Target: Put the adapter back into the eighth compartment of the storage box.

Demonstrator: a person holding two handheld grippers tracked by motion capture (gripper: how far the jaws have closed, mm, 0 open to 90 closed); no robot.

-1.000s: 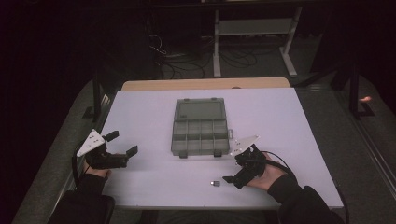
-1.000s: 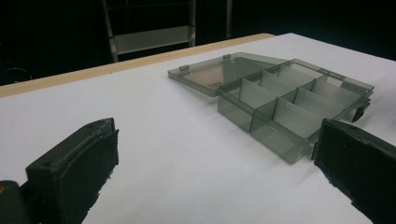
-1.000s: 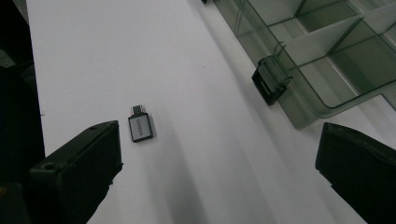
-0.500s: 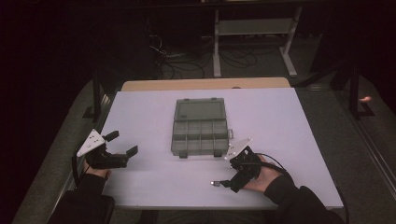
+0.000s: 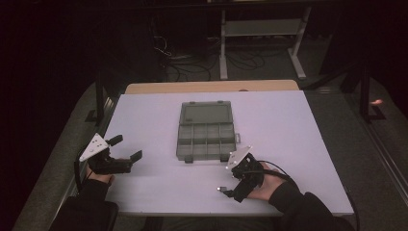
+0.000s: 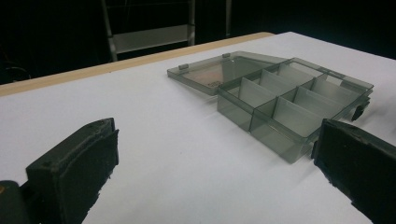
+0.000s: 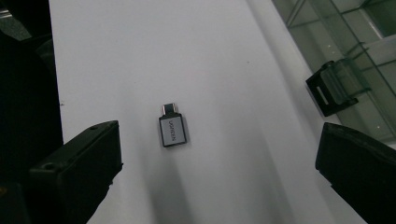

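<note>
Dark room, white tabletop. High view: open organizer box mid-table; left gripper wide and empty near left edge; right gripper by near edge, small adapter at its tip. Left gripper view: jaws wide, box ahead. Right gripper view: jaws wide, adapter flat between, plug end and long axis pointing away. Probably a pick: straddle short sides, centre, then close.

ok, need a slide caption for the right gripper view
Open right gripper poised over a small adapter on the white table, beside the organizer box's latch.
</note>
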